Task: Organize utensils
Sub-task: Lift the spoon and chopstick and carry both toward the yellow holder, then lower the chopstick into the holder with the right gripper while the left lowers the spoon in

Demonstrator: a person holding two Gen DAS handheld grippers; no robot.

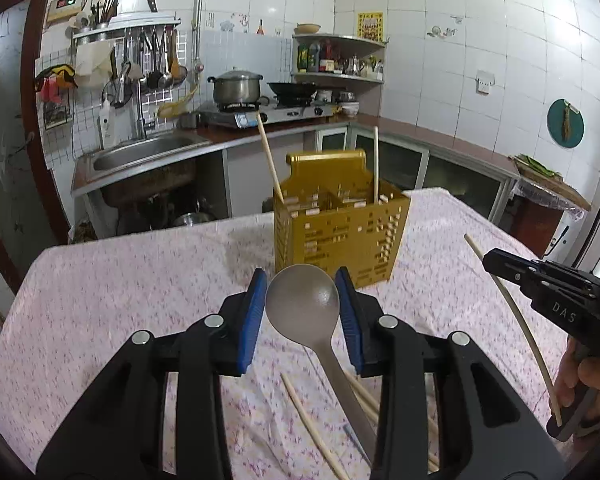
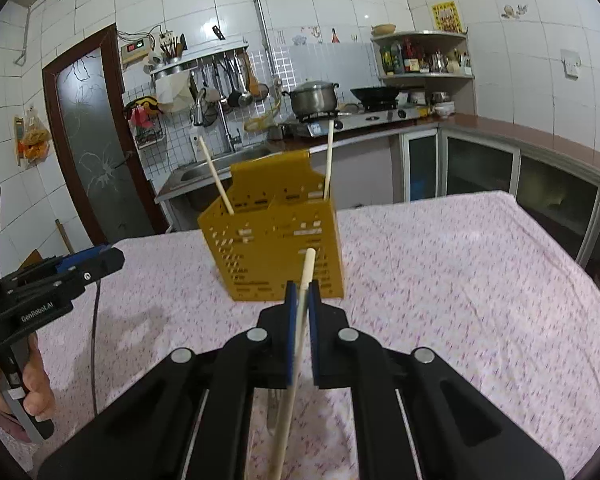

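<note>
The left tongs [image 1: 302,304] grip a metal spoon [image 1: 303,300] by its bowl, handle trailing back over loose chopsticks [image 1: 312,432] on the surface [image 1: 120,300]. The right tongs [image 2: 303,300] are clamped on a single chopstick [image 2: 300,320], its tip pointing toward the yellow caddy [image 2: 276,248]. The caddy stands mid-surface, well ahead of both, with two chopsticks [image 2: 216,178] upright in its compartments.

Behind the bench I saw a steel pot [image 1: 236,87] and a black wok [image 1: 293,89] on the stove. A sink [image 1: 140,156] sat left, a corner shelf [image 1: 340,56] held bottles.
</note>
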